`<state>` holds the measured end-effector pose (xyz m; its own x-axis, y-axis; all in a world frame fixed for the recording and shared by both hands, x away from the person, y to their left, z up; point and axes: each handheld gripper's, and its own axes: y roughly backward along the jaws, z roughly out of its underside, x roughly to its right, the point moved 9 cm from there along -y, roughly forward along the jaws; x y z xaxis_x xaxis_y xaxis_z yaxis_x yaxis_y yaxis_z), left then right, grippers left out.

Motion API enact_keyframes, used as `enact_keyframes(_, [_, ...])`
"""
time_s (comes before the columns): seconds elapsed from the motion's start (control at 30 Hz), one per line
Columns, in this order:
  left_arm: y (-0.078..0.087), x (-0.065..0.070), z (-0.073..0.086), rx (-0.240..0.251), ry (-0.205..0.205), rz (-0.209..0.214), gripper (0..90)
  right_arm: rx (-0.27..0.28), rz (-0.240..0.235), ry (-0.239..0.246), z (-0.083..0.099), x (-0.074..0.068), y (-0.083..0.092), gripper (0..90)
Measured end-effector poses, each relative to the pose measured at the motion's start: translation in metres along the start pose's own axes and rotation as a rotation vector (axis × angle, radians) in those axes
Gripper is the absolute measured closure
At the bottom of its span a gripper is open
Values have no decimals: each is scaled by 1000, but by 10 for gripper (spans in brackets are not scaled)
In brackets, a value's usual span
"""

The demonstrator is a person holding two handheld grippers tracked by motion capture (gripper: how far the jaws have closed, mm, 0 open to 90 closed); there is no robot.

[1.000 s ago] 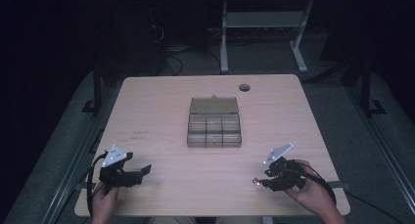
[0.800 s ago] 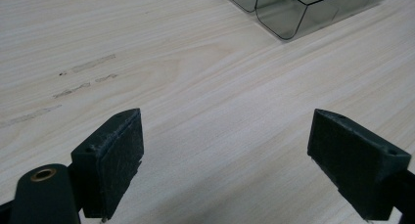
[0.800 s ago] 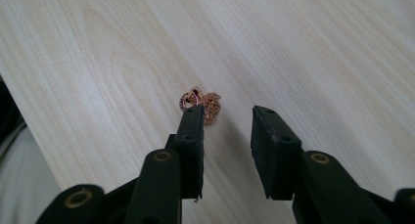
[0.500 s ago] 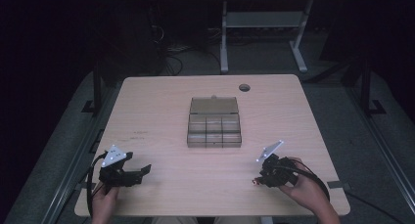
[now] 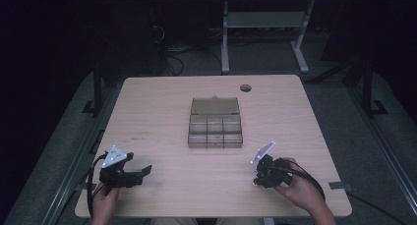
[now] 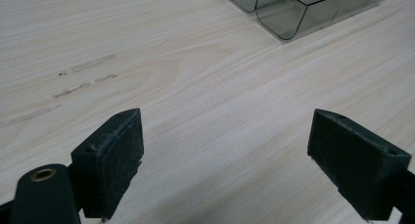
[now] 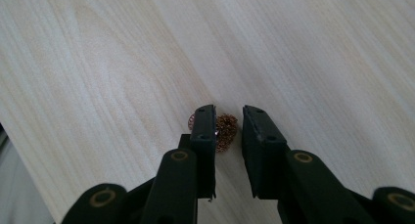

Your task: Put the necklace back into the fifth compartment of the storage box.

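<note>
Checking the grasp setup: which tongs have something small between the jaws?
The right tongs: a small coppery bead sits between their narrowed jaws. The left tongs gape over bare table.

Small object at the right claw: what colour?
Coppery gold-brown, glittery; the small object shows best in the right gripper view.

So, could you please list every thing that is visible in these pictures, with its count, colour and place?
Light wooden table: one, pale wood, centre of the high view.
Clear plastic compartment box: one, smoky transparent, lid open, middle of the table.
Small glittery copper-coloured round piece: one, on the table near its right front edge, between the right gripper's jaws.
Dark round hole: one, in the table top beyond the box.
Grey metal frame: one, on the floor behind the table.
Left gripper: one, black, jaws wide apart, over bare table at the front left.
Right gripper: one, black, jaws narrowly apart around the piece.
Hands: two, each holding a gripper at the near edge.
</note>
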<state>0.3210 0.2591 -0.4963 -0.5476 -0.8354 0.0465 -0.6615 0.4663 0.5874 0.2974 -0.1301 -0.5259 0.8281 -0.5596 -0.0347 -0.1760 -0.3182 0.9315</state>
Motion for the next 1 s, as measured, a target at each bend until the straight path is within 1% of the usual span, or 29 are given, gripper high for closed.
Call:
enact_keyframes(0.03, [0, 1, 0, 1, 2, 1, 131, -13, 4, 7, -1, -2, 0, 764])
enact_keyframes(0.1, [0, 1, 0, 0, -5, 2, 131, -17, 0, 6, -1, -2, 0, 764])
enact_keyframes(0.17, [0, 1, 0, -3, -7, 3, 131, -53, -13, -10, -2, 0, -1, 761])
enact_keyframes(0.23, [0, 1, 0, 0, -6, 2, 131, -64, -9, -4, -2, 1, -1, 762])
enact_keyframes(0.27, [0, 1, 0, 2, -5, 2, 131, -83, -13, -6, -4, 2, -2, 783])
enact_keyframes(0.3, [0, 1, 0, 2, -5, 2, 131, -83, -13, -6, -4, 2, -2, 783])
enact_keyframes(0.4, [0, 1, 0, -2, 1, 1, 131, -105, 2, 9, -5, 2, -2, 831])
enact_keyframes(0.53, [0, 1, 0, -3, -6, 3, 131, -123, 8, 25, -6, 1, -3, 848])
enact_keyframes(0.63, [0, 1, 0, 0, -1, 2, 131, -124, 5, 25, -6, 1, -3, 852])
enact_keyframes(0.67, [0, 0, -1, 7, 8, 0, 131, -116, -15, 15, -6, 0, -3, 858])
enact_keyframes(0.9, [1, -1, -1, 7, 8, -3, 131, -107, -25, 4, -5, 1, -2, 863])
enact_keyframes(1.0, [1, -1, -1, 9, 12, -3, 131, -94, -29, 0, -6, 1, 1, 882])
